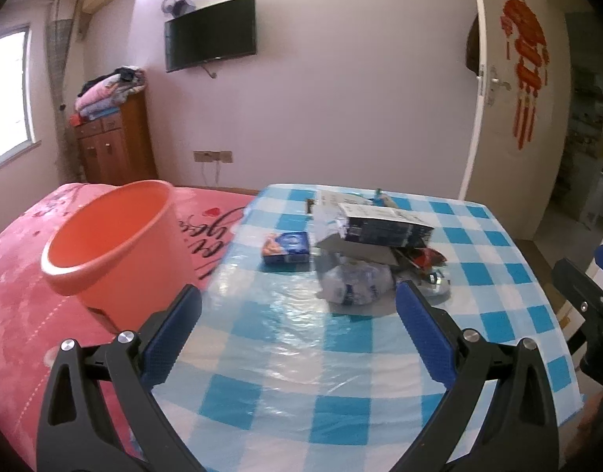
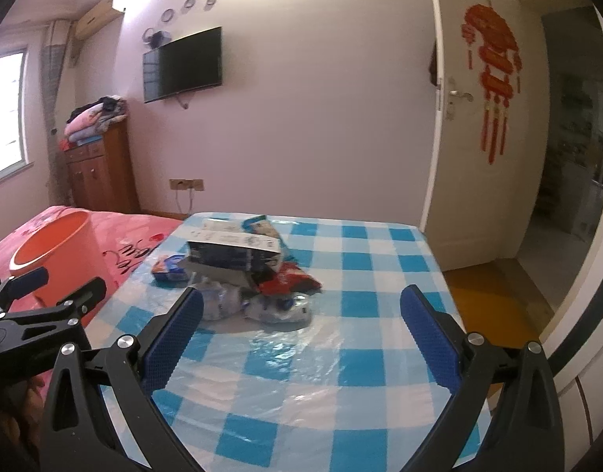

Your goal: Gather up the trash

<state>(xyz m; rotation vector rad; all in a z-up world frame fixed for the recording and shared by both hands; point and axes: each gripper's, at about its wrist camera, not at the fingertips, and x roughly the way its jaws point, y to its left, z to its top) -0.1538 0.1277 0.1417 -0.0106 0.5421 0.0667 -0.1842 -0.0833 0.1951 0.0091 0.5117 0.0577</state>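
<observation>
Ahead of both wide-apart grippers, left gripper (image 1: pixel 299 306) and right gripper (image 2: pixel 301 310): trash pile (image 1: pixel 374 244) on table

The bench (image 1: pixel 341 354) wears a blue-and-white checked cloth under a clear plastic sheet, glossy and wrinkled with glare. At ten o'clock of it the orange bucket (image 1: pixel 116 251) is smooth matt plastic, standing on a pink printed cloth bedspread (image 1: pixel 18 275). Mid-bench, the trash pile (image 1: pixel 372 251) mixes printed cardboard cartons, crinkled clear plastic and shiny red wrappers; the small blue box (image 1: pixel 286 247) beside it looks like glossy card. Each gripper, left (image 1: pixel 299 306) and right (image 2: pixel 301 310), is matt black plastic with bright metal pins and blue knurled pads (image 2: pixel 175 338). The far cabinet (image 2: pixel 100 173) is varnished wood.
</observation>
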